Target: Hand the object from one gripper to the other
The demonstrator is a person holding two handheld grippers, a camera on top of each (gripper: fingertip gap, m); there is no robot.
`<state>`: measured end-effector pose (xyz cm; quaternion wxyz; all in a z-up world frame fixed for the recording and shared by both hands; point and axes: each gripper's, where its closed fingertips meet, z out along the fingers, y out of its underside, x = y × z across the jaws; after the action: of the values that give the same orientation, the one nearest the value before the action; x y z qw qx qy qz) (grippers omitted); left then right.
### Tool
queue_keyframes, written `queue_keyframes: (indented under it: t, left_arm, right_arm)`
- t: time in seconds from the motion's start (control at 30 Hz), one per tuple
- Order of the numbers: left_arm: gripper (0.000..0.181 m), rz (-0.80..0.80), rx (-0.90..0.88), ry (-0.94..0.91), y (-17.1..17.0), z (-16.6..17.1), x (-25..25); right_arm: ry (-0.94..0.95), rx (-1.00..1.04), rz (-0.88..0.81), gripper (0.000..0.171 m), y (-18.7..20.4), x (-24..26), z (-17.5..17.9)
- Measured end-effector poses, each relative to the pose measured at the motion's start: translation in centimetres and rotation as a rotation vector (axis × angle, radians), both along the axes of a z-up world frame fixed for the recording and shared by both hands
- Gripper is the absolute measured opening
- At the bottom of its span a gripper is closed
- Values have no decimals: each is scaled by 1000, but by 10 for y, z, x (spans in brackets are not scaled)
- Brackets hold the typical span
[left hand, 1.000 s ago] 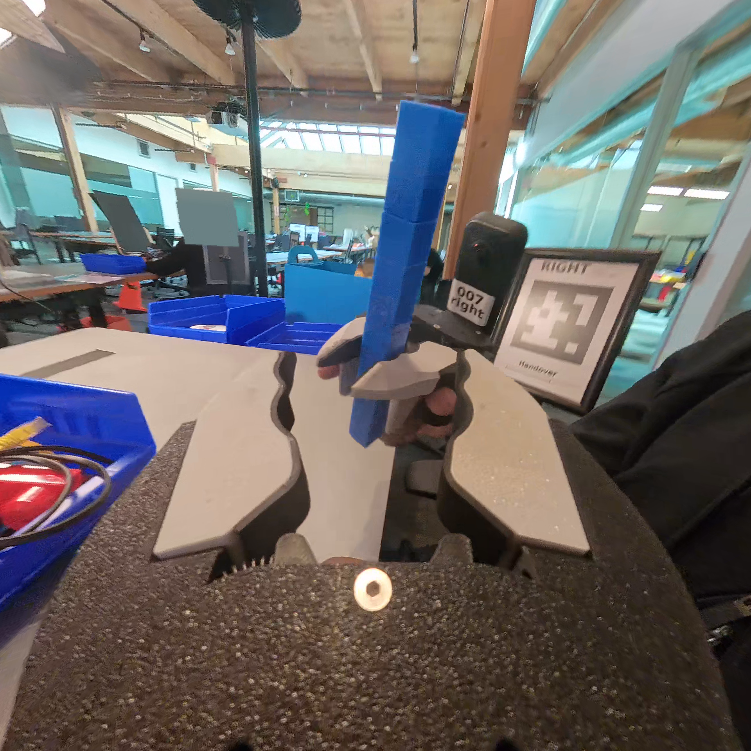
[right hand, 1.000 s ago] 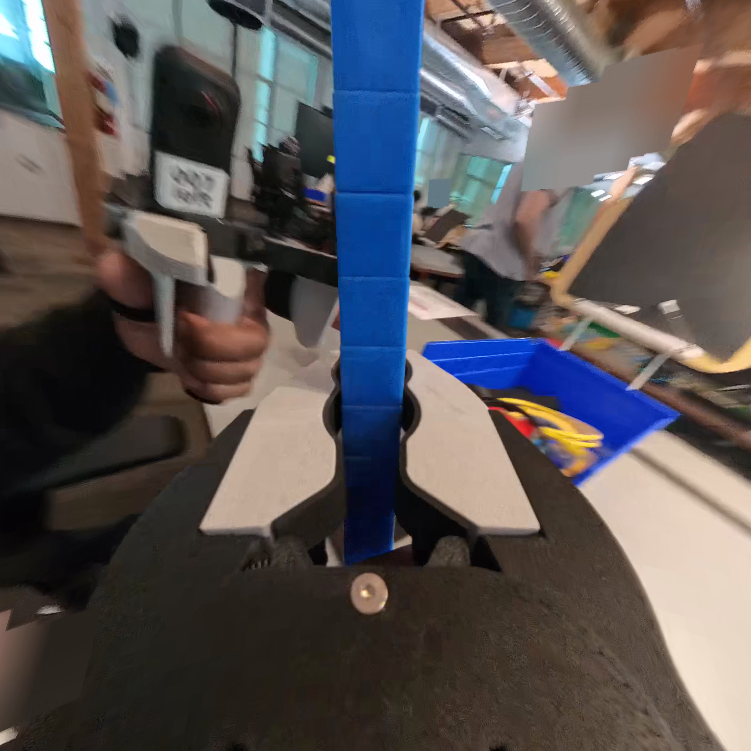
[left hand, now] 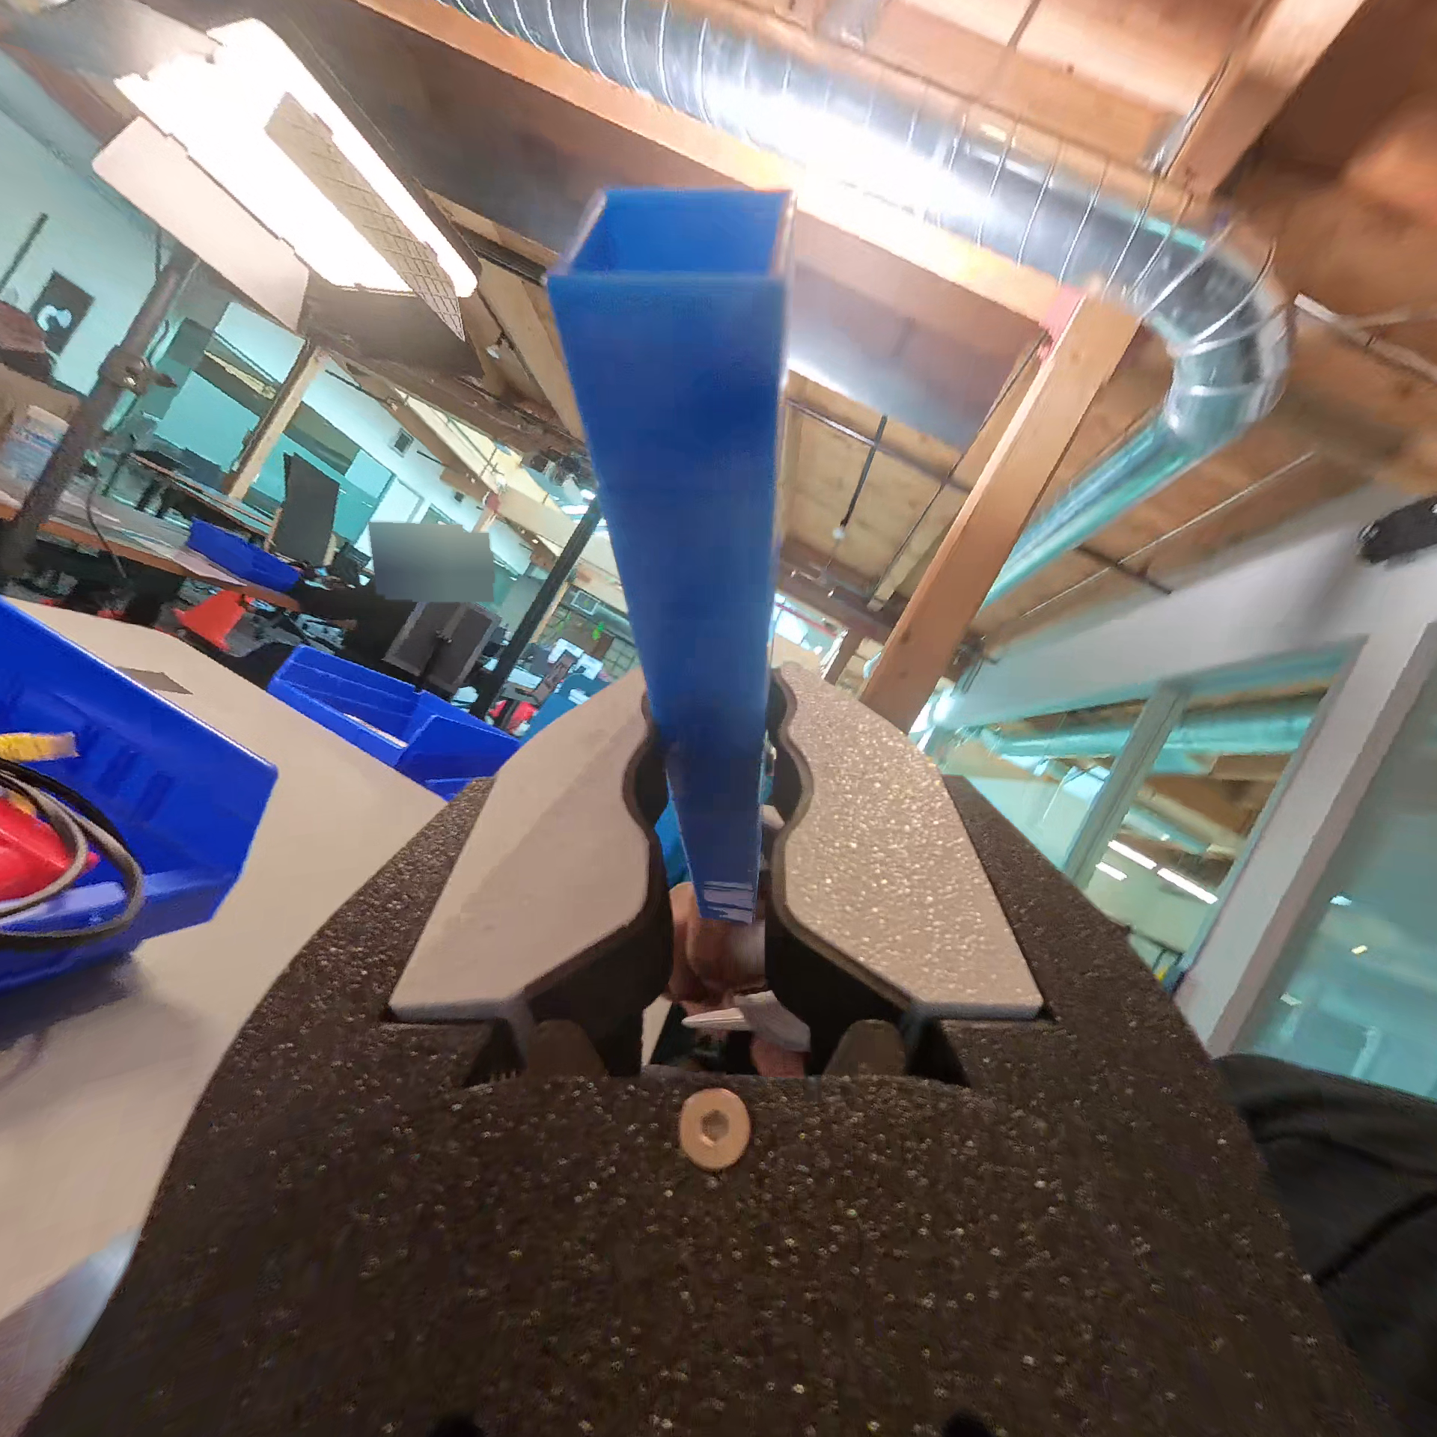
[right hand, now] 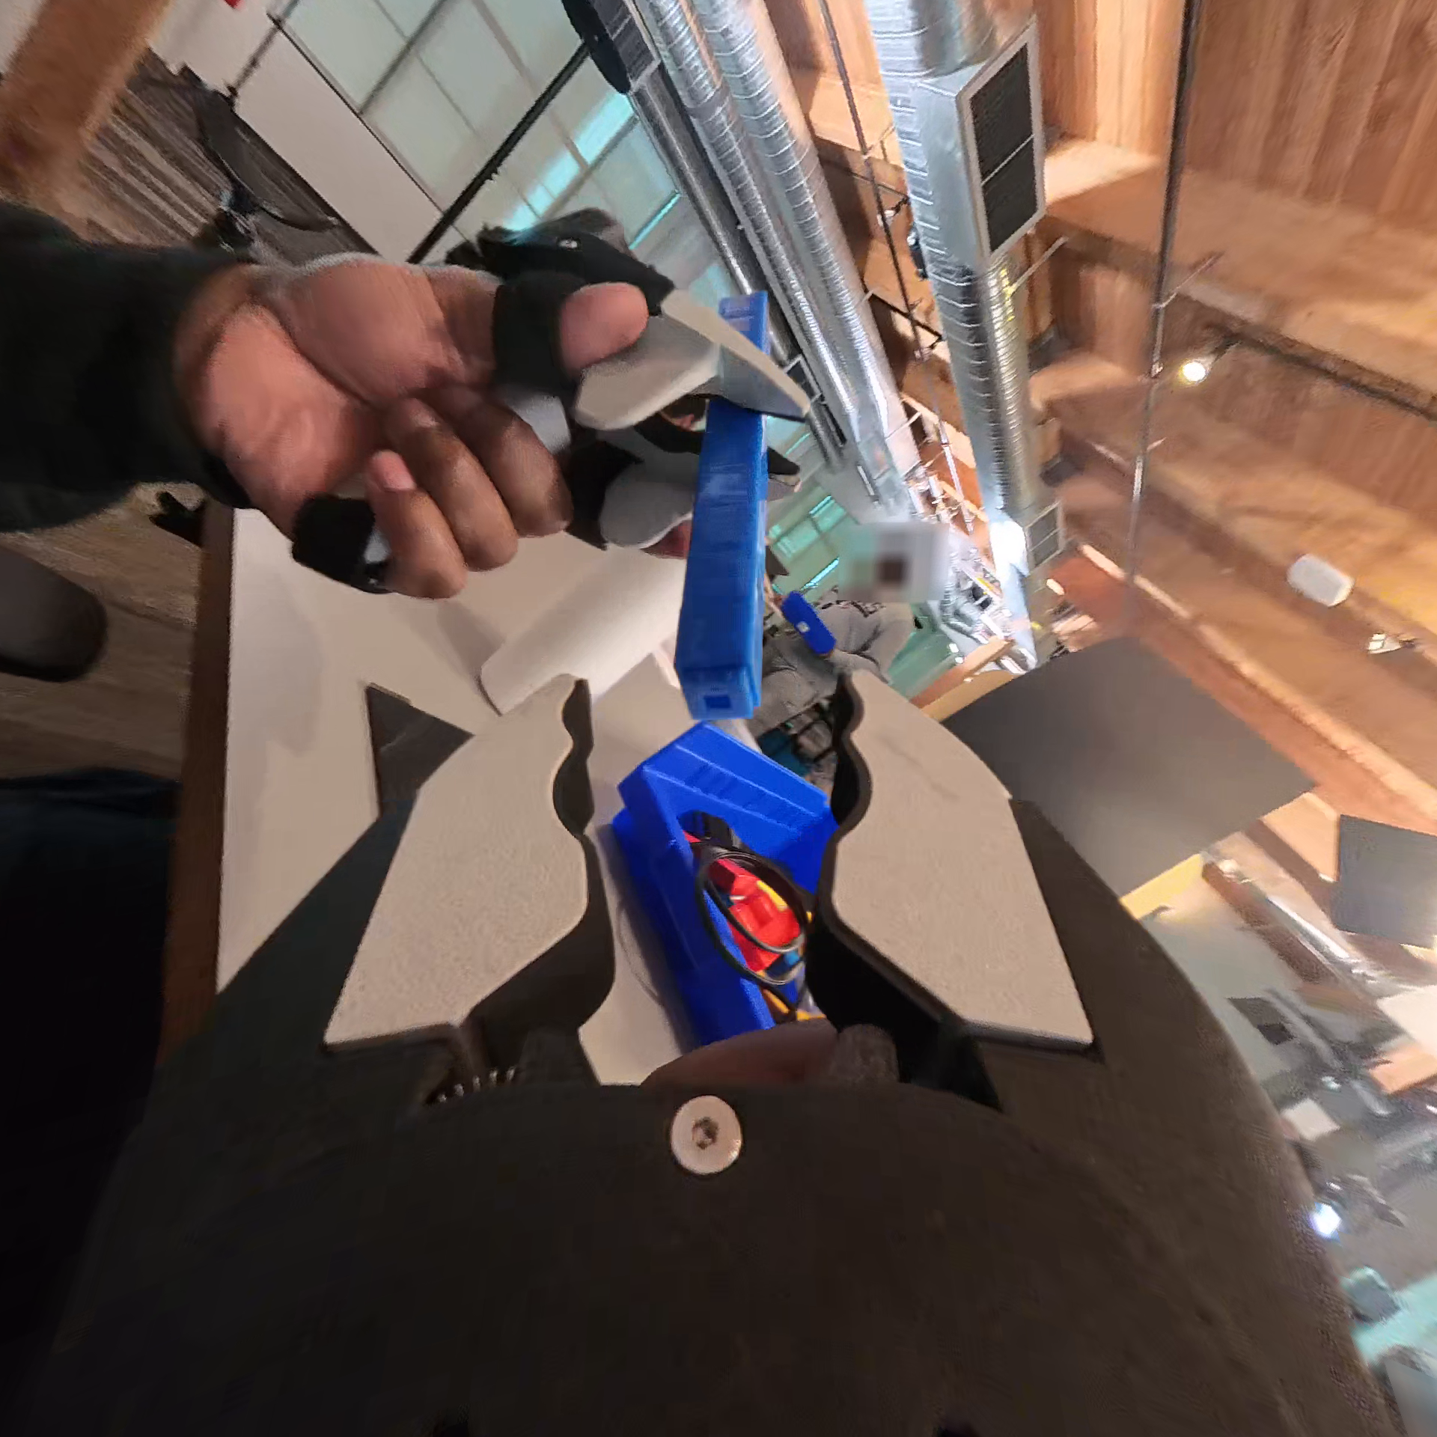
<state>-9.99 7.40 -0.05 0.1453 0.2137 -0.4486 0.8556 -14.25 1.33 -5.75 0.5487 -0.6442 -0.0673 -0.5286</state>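
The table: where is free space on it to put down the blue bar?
The grey table is bare between the blue bin of cables on the left and the left gripper holding the blue bar. The right wrist view shows more bare table beside that bin. The bin itself is crowded.
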Motion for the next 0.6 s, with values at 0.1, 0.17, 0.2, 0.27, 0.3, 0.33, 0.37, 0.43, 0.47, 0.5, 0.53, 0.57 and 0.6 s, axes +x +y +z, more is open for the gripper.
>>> queue_keyframes:
  t: [0.1,0.17,0.2,0.27,0.3,0.33,0.37,0.43,0.47,0.5,0.53,0.57,0.6]
  left_arm:
    - [23,-64,-14,70,-9,-6,-1]
    - [24,-96,-10,100,-19,-12,-4]
    - [23,-120,-10,114,-25,-15,-6]
    - [23,-173,6,137,-39,-21,-14]
    - [23,-194,21,145,-46,-25,-17]
    - [24,-217,30,149,-53,-28,-21]
    - [24,-240,29,155,-57,-30,-25]
    - [24,-282,35,166,-64,-32,-31]
    - [23,-285,42,166,-67,-34,-32]
    - [23,-279,45,161,-68,-34,-33]
    - [23,-264,44,157,-68,-34,-32]
    - [23,-241,43,148,-68,-34,-31]
    - [23,-215,40,134,-67,-32,-30]
  right_arm:
    - [-49,23,-19,61,4,1,2]
    - [-75,17,-40,60,6,2,1]
    - [-88,8,-57,59,8,4,0]
    - [-117,4,-89,57,9,6,0]
    - [-126,9,-97,55,9,7,0]
    - [-126,8,-102,53,10,7,0]
    - [-124,1,-103,52,11,8,-2]
    - [-136,-10,-115,50,12,9,-4]
    - [-141,-15,-117,49,13,9,-5]
    - [-143,-17,-120,48,13,8,-5]
    - [-147,-13,-122,48,14,8,-5]
    - [-143,-12,-123,48,14,8,-5]
    - [-136,-14,-125,49,15,9,-5]
